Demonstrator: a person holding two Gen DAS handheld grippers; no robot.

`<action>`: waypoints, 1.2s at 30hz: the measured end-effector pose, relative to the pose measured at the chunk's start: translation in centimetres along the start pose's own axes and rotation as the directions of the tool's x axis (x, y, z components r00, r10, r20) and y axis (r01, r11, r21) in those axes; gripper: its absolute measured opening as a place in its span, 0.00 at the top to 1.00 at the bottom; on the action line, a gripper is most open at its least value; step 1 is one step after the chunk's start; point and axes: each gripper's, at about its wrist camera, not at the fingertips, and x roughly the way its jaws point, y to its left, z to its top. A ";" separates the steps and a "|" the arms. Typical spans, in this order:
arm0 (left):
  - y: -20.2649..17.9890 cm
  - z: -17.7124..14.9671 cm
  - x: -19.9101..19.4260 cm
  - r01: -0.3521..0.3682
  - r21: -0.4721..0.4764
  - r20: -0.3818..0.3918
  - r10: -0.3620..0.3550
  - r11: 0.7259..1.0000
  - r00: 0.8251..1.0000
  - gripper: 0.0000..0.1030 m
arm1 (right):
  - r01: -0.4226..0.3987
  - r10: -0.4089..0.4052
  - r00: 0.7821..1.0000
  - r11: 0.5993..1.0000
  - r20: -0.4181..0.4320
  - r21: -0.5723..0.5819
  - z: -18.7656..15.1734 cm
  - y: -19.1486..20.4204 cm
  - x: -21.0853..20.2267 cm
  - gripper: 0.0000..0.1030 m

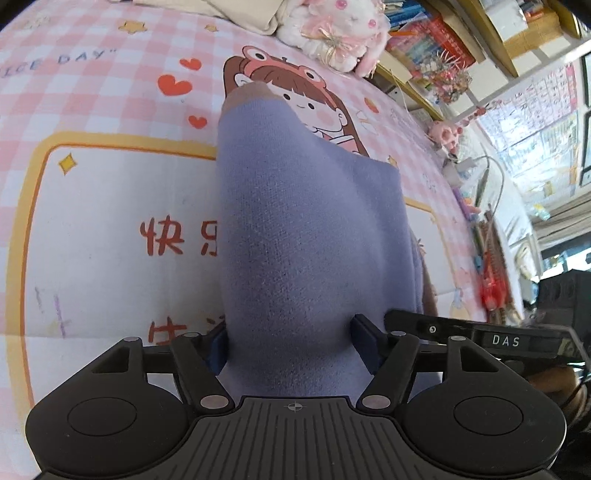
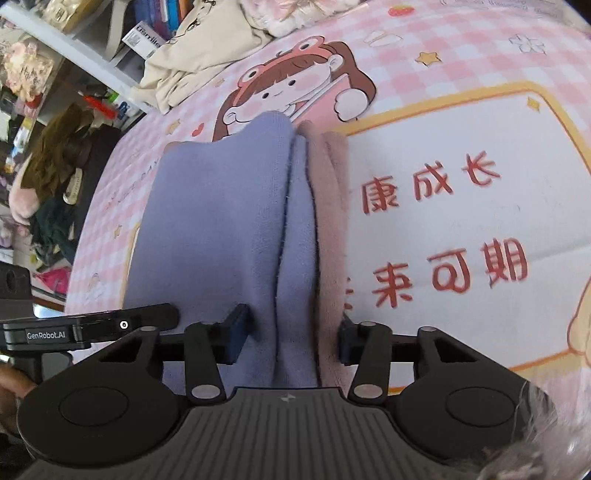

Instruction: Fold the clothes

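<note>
A lavender garment (image 1: 295, 236) with a dusty-pink trim hangs over the pink checked cartoon mat (image 1: 92, 221). My left gripper (image 1: 291, 343) is shut on one thick fold of it, the cloth filling the space between the pads. My right gripper (image 2: 291, 332) is shut on another bunch of the same garment (image 2: 229, 221), where lavender layers and a pink layer (image 2: 332, 206) are pressed together. The other gripper's body shows at the edge of each view. The garment's lower part is hidden behind the grippers.
A beige garment (image 2: 199, 55) lies crumpled at the mat's far edge. A pink plush toy (image 1: 340, 33) sits beside it. Shelves with books and trinkets (image 1: 443, 55) stand beyond the mat. Clutter and dark clothes (image 2: 55, 177) lie off the mat's left side.
</note>
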 end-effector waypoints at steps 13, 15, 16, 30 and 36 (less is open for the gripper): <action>-0.7 0.1 -0.8 -0.063 0.005 0.046 0.062 0.998 0.997 0.34 | 0.148 -0.127 0.987 0.962 0.102 -0.228 0.3 2.5 -0.8 0.52; 0.0 0.1 -1.0 -0.045 -0.028 0.049 0.046 0.999 0.998 0.30 | 0.126 -0.113 0.990 0.977 0.082 -0.173 0.6 1.6 -0.7 0.46; 0.3 0.1 -0.9 -0.035 -0.042 0.045 0.037 0.998 0.998 0.29 | 0.106 -0.098 0.993 0.984 0.065 -0.141 0.8 1.0 -0.6 0.46; -1.4 0.7 -0.8 -0.041 0.045 0.119 0.036 0.998 0.992 0.55 | -0.019 0.037 0.994 0.986 0.104 -0.164 1.7 2.2 -0.5 0.73; -2.7 2.6 -3.3 -0.067 0.125 0.240 0.035 0.990 0.970 0.55 | 0.025 0.048 0.969 0.957 0.241 -0.291 3.2 5.3 -2.4 0.73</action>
